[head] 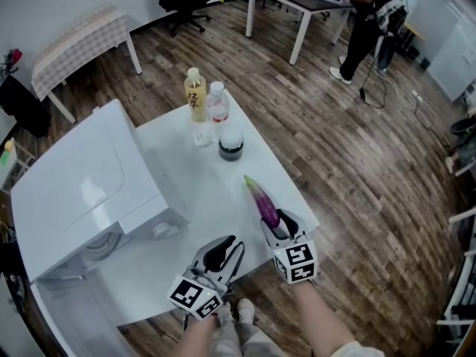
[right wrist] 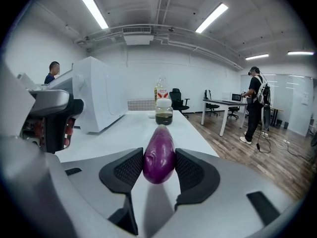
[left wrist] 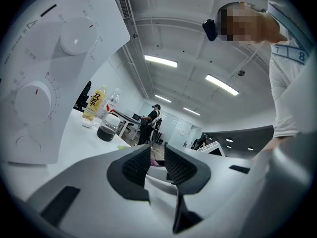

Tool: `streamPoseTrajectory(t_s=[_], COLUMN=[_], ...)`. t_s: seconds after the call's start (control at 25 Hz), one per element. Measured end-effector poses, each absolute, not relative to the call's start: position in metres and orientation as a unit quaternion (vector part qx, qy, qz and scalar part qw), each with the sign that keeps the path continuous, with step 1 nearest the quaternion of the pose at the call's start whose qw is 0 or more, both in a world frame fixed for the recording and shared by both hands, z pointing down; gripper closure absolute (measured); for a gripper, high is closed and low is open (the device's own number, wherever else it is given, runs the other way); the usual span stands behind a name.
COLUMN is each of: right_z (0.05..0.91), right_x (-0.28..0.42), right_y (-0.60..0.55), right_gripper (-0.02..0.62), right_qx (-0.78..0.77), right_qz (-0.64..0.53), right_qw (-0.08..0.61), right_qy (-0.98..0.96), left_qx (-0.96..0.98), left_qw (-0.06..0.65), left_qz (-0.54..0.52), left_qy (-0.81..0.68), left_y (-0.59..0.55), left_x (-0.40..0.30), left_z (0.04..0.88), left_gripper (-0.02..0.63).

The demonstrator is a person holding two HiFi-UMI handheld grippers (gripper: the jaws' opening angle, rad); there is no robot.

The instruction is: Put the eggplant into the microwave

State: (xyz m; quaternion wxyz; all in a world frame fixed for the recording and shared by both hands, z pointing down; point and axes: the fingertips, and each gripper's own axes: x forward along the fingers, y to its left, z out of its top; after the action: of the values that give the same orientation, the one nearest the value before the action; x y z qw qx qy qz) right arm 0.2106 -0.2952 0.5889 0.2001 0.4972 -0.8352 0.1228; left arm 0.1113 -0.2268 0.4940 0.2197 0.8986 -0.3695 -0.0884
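Our right hand-held gripper (head: 274, 222) pinches the rounded end of the purple eggplant (right wrist: 158, 155) between both pads, with the eggplant's green tip pointing straight ahead of it over the white counter (head: 201, 199). Farther ahead stand a dark-filled jar (head: 231, 143), a water bottle (head: 217, 104) and a yellow tea bottle (head: 195, 94). Our left hand-held gripper (left wrist: 157, 165) sits just beside the right one, its jaws narrowly apart with nothing between them. The white microwave (head: 82, 192) is at its left.
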Motion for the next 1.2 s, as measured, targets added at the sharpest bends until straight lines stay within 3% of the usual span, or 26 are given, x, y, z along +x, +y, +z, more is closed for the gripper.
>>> streamPoseTrajectory(t_s=[1.2], right_z=[0.531], right_x=[0.135], right_y=[-0.205], right_gripper=[0.376], right_qx=[0.392], right_qz=[0.107], right_qw=[0.133], right_qy=[-0.904], left_qx=[0.872], left_qw=[0.2], left_qz=[-0.109], left_qy=[-0.434], left_y=[-0.163], left_x=[0.062], left_z=[0.473], left_gripper=[0.528])
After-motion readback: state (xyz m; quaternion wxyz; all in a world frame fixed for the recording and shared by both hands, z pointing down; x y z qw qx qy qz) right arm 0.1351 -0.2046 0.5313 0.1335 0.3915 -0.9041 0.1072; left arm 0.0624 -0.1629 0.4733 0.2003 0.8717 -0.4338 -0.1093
